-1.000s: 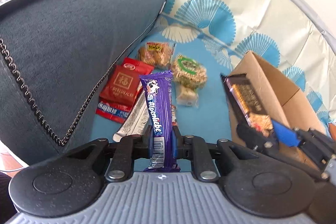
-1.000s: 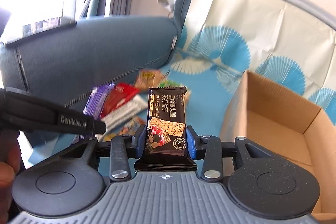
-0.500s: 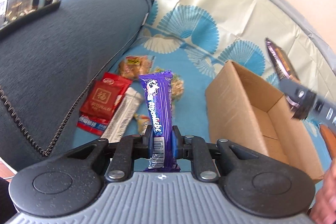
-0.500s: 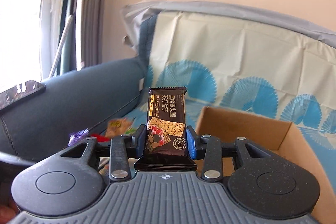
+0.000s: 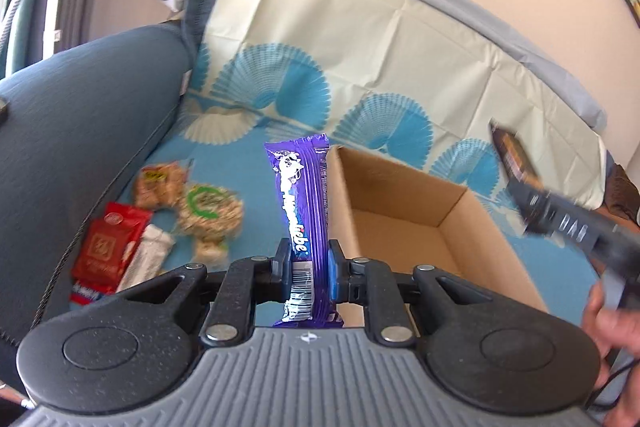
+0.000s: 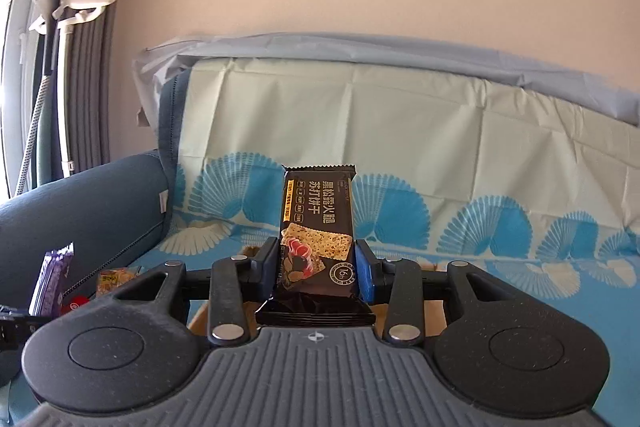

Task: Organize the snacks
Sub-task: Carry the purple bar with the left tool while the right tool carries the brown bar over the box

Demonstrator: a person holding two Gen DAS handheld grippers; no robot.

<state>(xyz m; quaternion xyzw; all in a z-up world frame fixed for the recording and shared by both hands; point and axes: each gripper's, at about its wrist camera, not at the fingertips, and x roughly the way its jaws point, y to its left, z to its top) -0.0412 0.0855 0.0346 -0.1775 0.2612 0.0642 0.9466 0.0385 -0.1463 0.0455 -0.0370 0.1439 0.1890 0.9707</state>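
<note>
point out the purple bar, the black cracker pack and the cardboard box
purple bar (image 5: 306, 211), left wrist view, middle of the wrapper
black cracker pack (image 6: 318, 227), right wrist view, front face of the pack
cardboard box (image 5: 496, 255), left wrist view, inner right wall

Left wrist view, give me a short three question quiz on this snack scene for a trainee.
1. True or false: the cardboard box already holds snacks.
2. Which wrapper does the left gripper hold: A red, B purple, C black?
3. Fill in: the loose snacks lie between the box and the sofa ____.

Key: 1 false, its visible inside is bare. 2 B, the purple bar. 3 armrest.
</note>
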